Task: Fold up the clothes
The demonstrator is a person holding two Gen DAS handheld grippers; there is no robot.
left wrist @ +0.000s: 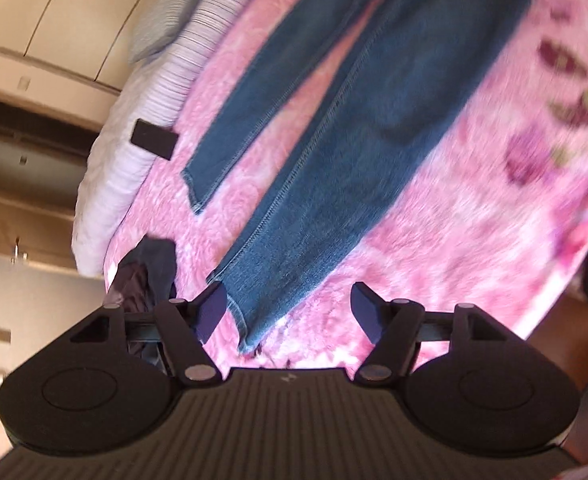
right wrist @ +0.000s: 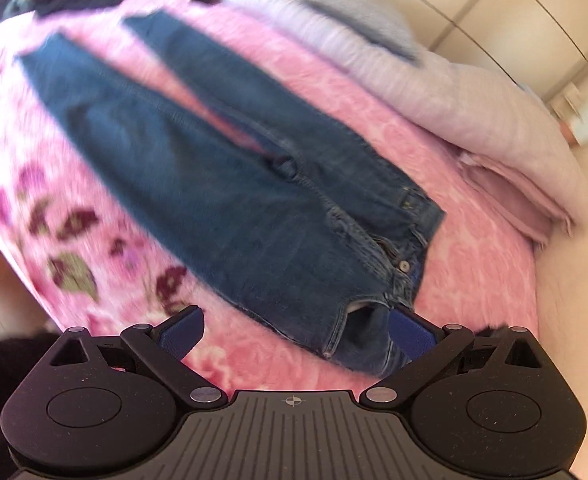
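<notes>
A pair of blue jeans [left wrist: 346,120] lies spread flat on a pink floral blanket [left wrist: 474,208], legs slightly apart. My left gripper [left wrist: 289,312] is open, just above the hem of the nearer leg, which lies between its fingers. In the right wrist view the jeans [right wrist: 221,184] run from the hems at the top left to the waistband near the bottom right. My right gripper [right wrist: 298,334] is open at the waistband corner, whose denim lies by the right fingertip [right wrist: 408,332]. Neither gripper holds cloth.
A white quilt [right wrist: 474,120] and a striped pillow [left wrist: 161,28] lie along the blanket's far side. A small black flat object [left wrist: 152,139] rests on the quilt. Dark clothes [left wrist: 145,276] are heaped near the leg hems. Folded pink cloth [right wrist: 514,196] lies beside the waistband end.
</notes>
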